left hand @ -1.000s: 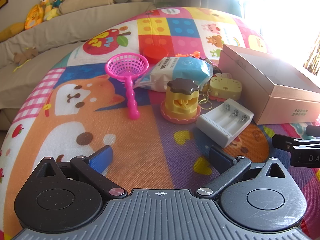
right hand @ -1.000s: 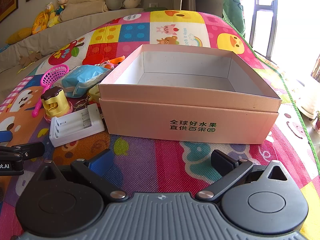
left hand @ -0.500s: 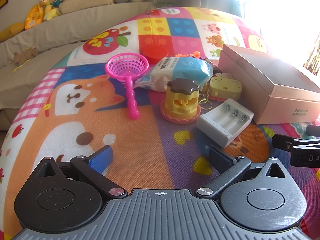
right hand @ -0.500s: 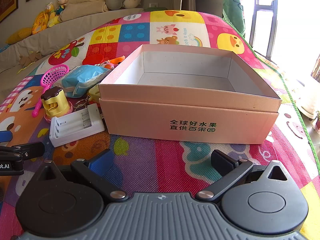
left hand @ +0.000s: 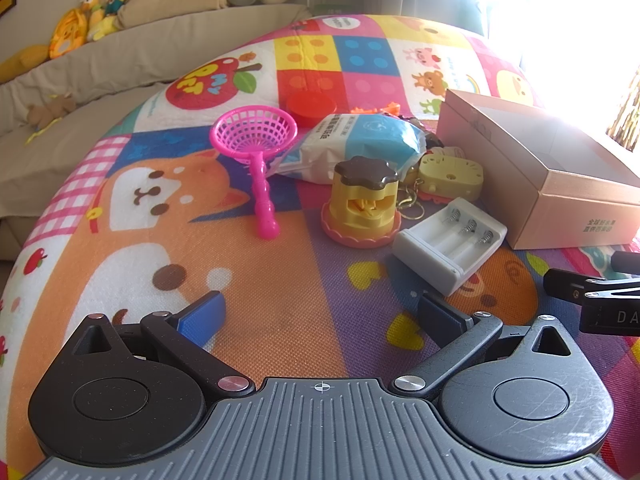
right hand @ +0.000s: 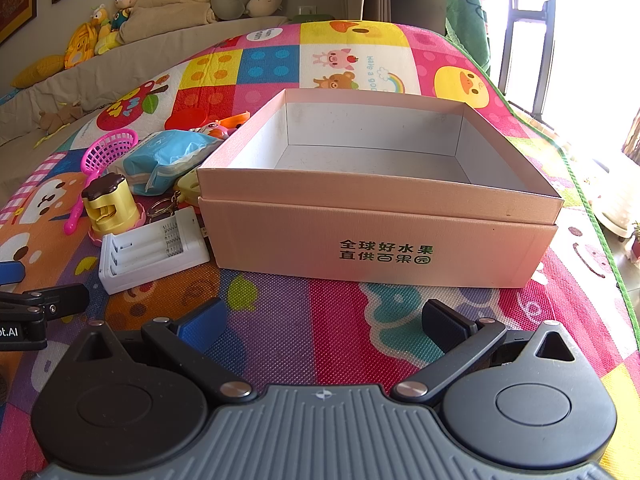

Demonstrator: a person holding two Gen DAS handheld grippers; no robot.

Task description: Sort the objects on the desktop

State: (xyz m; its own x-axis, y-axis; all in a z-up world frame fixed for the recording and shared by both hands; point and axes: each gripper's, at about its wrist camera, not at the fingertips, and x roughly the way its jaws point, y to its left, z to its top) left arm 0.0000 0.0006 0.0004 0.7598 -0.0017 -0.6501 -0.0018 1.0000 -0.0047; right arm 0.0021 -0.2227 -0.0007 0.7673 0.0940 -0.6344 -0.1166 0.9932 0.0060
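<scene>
A pink cardboard box (right hand: 380,236) stands open and empty on the colourful play mat, straight ahead of my right gripper (right hand: 326,322), which is open and holds nothing. To the box's left lie a white battery holder (left hand: 450,240), a yellow toy with a brown lid (left hand: 362,204), a pink toy net (left hand: 258,148), a blue-and-white wipes pack (left hand: 360,146), a yellow keychain toy (left hand: 450,176) and a red lid (left hand: 311,105). My left gripper (left hand: 320,312) is open and empty, low over the mat, a short way in front of the battery holder.
A beige sofa (left hand: 120,52) with plush toys (left hand: 96,12) runs along the back. An orange toy (right hand: 224,124) lies behind the wipes pack. The right gripper's side shows at the right edge (left hand: 592,292) of the left wrist view. Bright window light comes from the right.
</scene>
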